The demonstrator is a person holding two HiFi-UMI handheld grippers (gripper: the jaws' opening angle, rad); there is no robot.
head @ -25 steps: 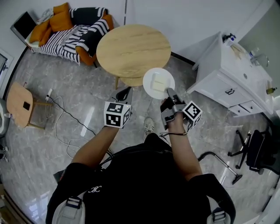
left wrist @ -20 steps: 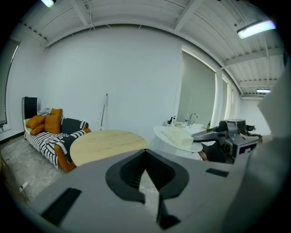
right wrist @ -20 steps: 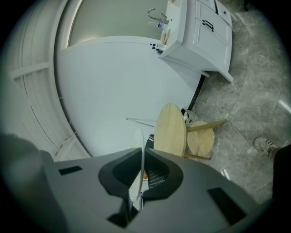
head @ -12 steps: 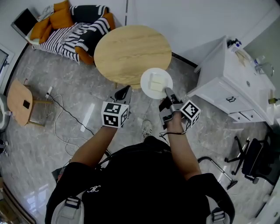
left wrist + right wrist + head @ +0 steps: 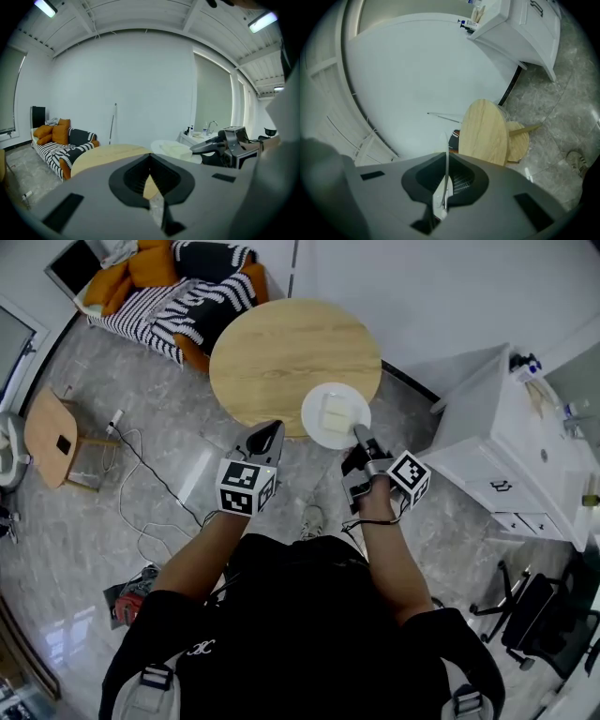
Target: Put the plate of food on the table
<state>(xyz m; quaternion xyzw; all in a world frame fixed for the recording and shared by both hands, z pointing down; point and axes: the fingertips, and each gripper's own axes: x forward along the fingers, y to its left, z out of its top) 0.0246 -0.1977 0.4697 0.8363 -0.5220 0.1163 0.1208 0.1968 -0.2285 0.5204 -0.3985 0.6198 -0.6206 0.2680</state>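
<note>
A white plate (image 5: 336, 415) carrying a pale slab of food (image 5: 338, 412) hangs over the near edge of the round wooden table (image 5: 281, 348). My right gripper (image 5: 359, 436) is shut on the plate's near rim. In the right gripper view that rim shows edge-on as a thin white line (image 5: 446, 157) between the jaws of the right gripper (image 5: 442, 190), with the table (image 5: 485, 133) beyond. My left gripper (image 5: 270, 427) floats to the left of the plate, shut and empty. In the left gripper view its jaws (image 5: 151, 185) meet, and the plate (image 5: 174, 149) sits to the right.
A white sink cabinet (image 5: 511, 442) stands at the right. A sofa with a striped blanket and orange cushions (image 5: 173, 292) lies beyond the table. A small wooden stool (image 5: 52, 437) and a floor cable (image 5: 141, 484) are at the left. A black chair (image 5: 539, 615) is at the lower right.
The person has come closer to the table. The plate, still in the right gripper, now overlaps the table's near edge more. The left gripper has come forward alongside.
</note>
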